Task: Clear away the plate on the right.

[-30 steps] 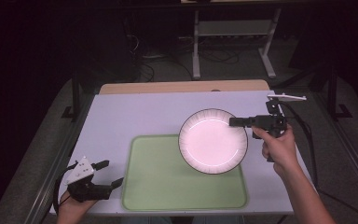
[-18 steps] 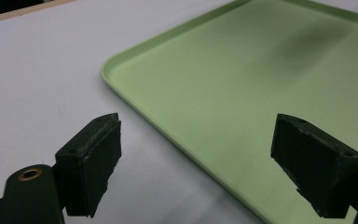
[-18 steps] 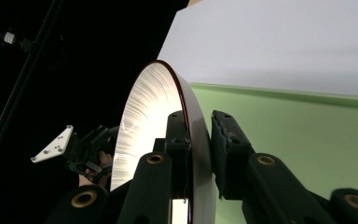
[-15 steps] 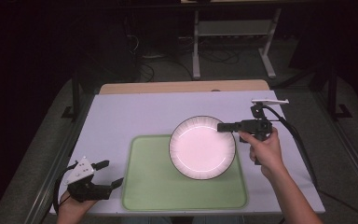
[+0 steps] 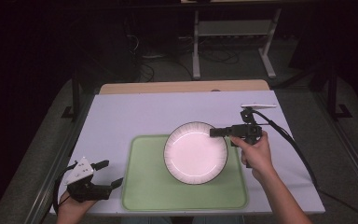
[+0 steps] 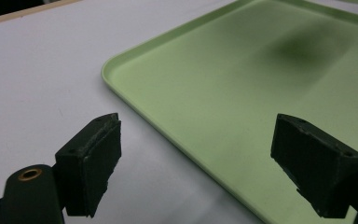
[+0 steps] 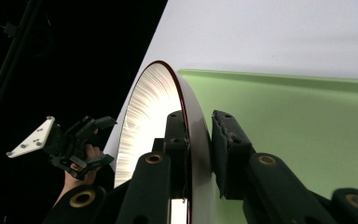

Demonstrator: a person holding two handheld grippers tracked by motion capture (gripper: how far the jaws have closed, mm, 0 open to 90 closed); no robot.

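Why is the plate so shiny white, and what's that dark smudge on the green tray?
In the high view, bright light washes out the plate, so its middle glares pinkish-white. In the right gripper view, the plate gleams in streaks, beside a black background. In the left gripper view, the smudge on the green tray is a soft, blurry shadow.

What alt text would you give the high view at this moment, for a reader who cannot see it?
The right gripper clamps the rim of a white plate with a dark edge over a green tray on a white table. The left gripper rests with open jaws at the table's near left corner, beside the tray.
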